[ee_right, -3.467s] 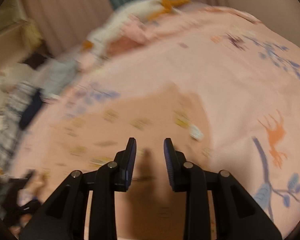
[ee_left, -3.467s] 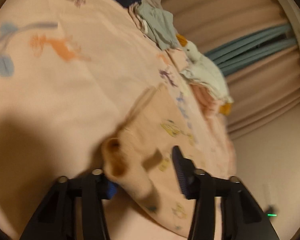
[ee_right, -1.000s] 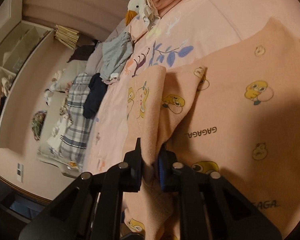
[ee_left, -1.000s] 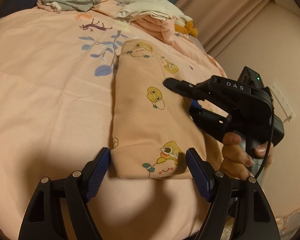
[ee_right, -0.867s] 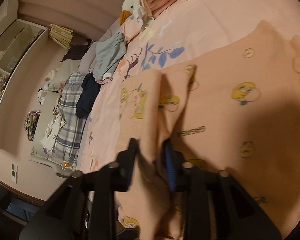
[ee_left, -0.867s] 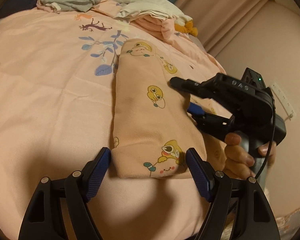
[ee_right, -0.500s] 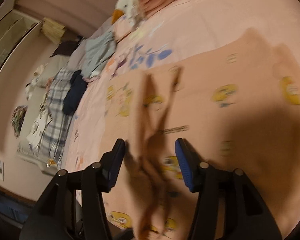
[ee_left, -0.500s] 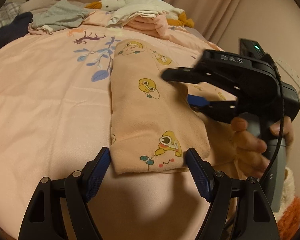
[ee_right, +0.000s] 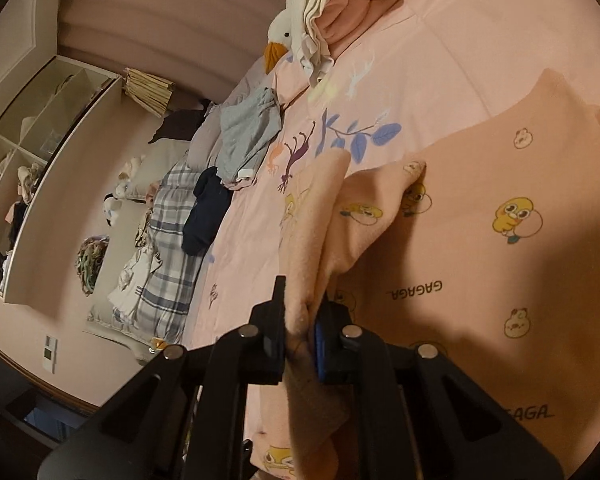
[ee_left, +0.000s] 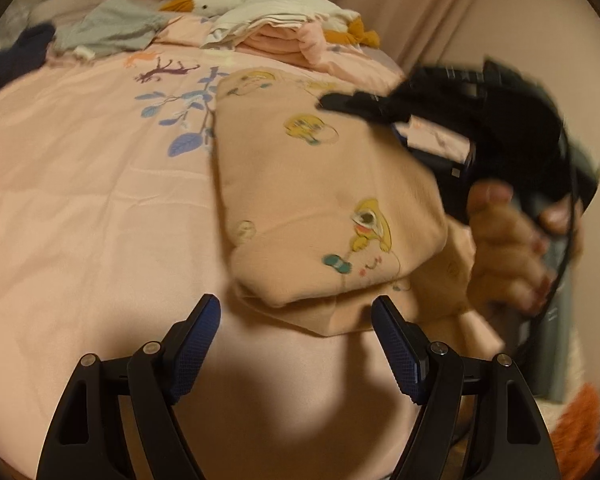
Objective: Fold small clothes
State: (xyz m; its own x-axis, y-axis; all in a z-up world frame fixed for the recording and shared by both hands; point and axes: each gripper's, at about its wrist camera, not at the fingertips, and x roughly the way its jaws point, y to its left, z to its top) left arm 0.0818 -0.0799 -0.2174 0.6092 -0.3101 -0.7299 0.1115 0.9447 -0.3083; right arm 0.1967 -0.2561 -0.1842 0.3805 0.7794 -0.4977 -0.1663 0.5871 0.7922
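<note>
Half a second ago the right gripper (ee_right: 300,328) was standing wide apart around a blurred ridge of cloth; now its jaws are pinching tight on that raised fold of the peach garment (ee_right: 480,264), with cloth bulging out between the pads. In the left wrist view the right gripper (ee_left: 384,120) is showing as a blurred black shape reaching over the far right side of the folded cloth, with the person's hand (ee_left: 512,248) wrapping its handle.

The left gripper (ee_left: 296,332) is hanging wide open and holding nothing, just short of the near end of the peach garment (ee_left: 320,200), its blue-padded fingers (ee_left: 198,340) apart from the cloth on either side.

The garment, printed with yellow cartoon chicks and the word GAGAGA, is lying folded lengthwise into a long narrow strip toward the right edge of the bed (ee_left: 80,200), on the pink bedspread with its blue leaves and small animal figures. A lower layer is sticking out beneath the near end of the strip.

Beyond it, toward the far edge of the bed, a stack of folded clothes (ee_left: 284,40) is lying with a white goose plush (ee_left: 220,2) on top. A grey garment (ee_left: 108,28) and a dark navy piece (ee_left: 12,60) are lying at the far left corner. In the right wrist view a plaid blanket (ee_right: 168,256) is lying past them, with white shelves (ee_right: 32,152) against the wall.
</note>
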